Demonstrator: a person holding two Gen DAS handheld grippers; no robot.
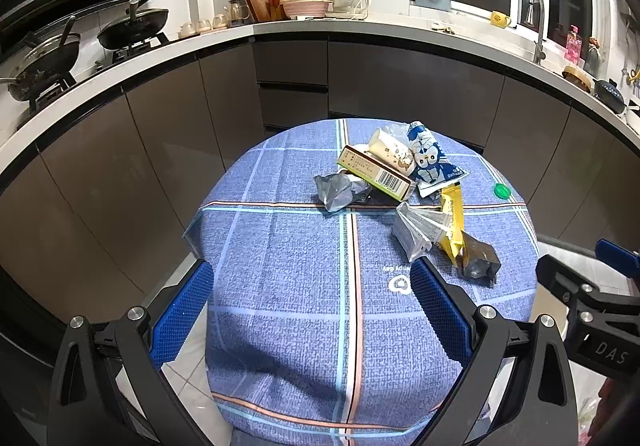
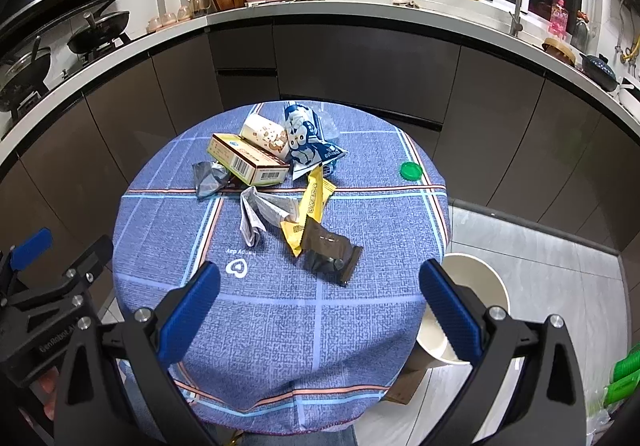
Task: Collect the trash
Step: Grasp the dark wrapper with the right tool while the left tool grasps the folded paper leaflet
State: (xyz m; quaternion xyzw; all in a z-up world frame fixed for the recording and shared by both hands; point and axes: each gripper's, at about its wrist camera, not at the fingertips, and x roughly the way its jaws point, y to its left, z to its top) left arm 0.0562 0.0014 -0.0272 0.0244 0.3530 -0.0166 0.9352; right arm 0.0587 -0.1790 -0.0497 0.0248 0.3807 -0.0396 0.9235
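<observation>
Blue table [image 2: 280,326], each hand-held gripper [image 1: 312,310] [image 2: 320,306] wide open (empty)

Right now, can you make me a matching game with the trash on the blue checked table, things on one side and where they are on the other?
Things:
1. round green plastic cap
2. dark brown crinkled wrapper
3. crumpled grey foil wrapper
4. cardboard box with a barcode

Places:
A. leaning on the box's left end
B. alone near the table's right edge
C. nearest the open grippers
D. under the cream paper cup

Pairs: 1-B, 2-C, 3-A, 4-D
</observation>
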